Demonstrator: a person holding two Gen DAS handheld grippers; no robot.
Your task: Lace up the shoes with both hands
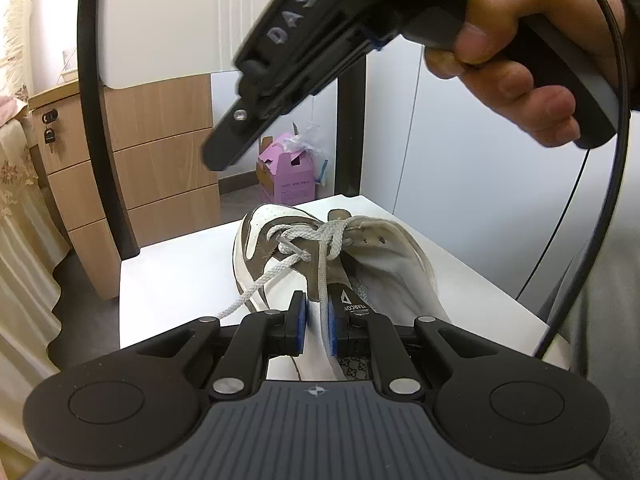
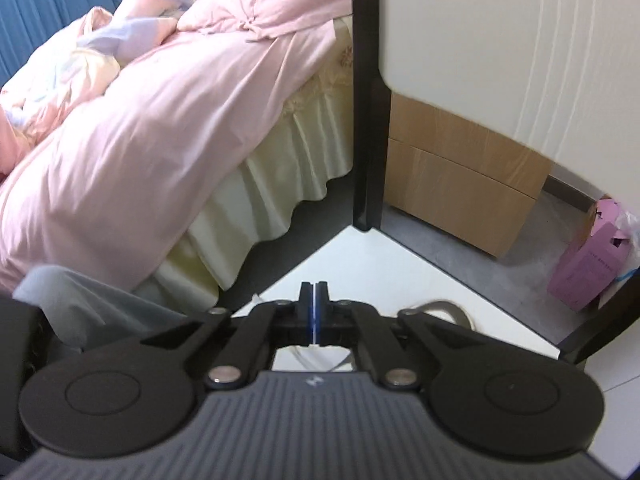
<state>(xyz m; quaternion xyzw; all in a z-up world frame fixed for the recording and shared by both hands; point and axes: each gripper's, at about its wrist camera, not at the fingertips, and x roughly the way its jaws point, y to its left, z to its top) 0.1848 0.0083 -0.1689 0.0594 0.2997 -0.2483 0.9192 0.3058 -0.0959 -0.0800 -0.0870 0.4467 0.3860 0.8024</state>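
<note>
Shoe [image 1: 320,264] lengthwise, toe pointing away

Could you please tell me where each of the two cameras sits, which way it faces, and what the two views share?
Left wrist: on the left gripper, looking down over the shoe on the white table; its pads pinch a lace; the person's right hand holds the right gripper above.
Right wrist: on the right gripper, shut, facing the table corner and the bed.
Shared: the table, wooden drawers, pink box.

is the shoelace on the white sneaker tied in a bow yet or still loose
Still loose: the lace is only crossed in a first knot at the sneaker; no bow shows. One end runs into the left gripper.
</note>
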